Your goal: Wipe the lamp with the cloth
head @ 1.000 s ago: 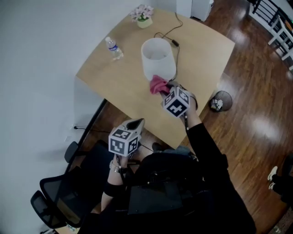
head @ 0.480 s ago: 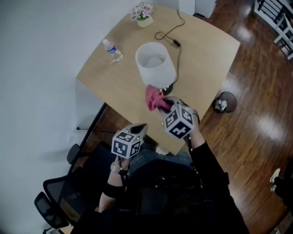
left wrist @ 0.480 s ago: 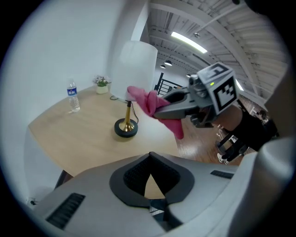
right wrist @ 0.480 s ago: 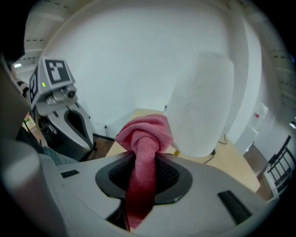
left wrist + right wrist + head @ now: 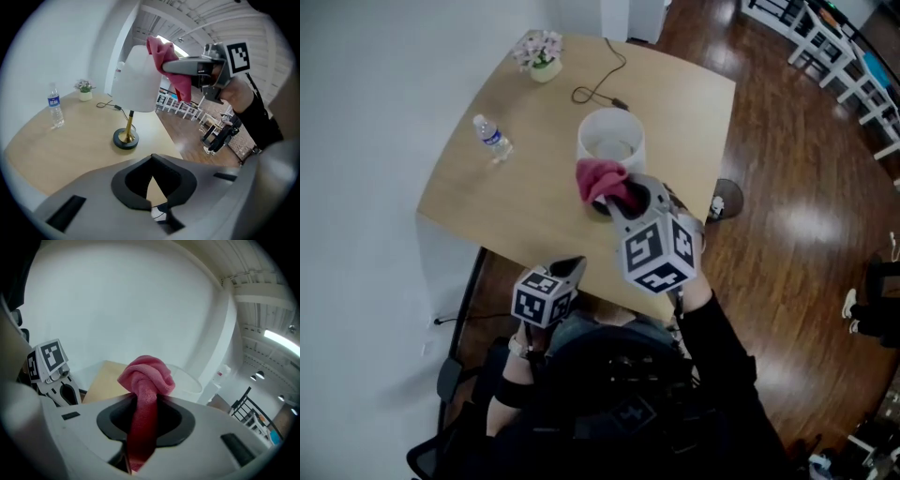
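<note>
Cloth (image 5: 145,376) — clamped in right gripper (image 5: 143,408); high beside lamp (image 5: 609,141) | left gripper (image 5: 567,269) — low

Two hand-held grippers: one high and loaded, one low and empty.
Entry one, right gripper (image 5: 619,192): held out ahead of the body, tilted below level, jaws clamped on a pink cloth (image 5: 143,380) that bunches above them; right hand (image 5: 238,91) wrapped round the handle, dark sleeve (image 5: 717,342) stretched forward. Entry two, left gripper (image 5: 574,264): lower, close to the torso, angled downward, jaw tips together with nothing between them; left forearm (image 5: 504,405) drawn in beside the body.
</note>
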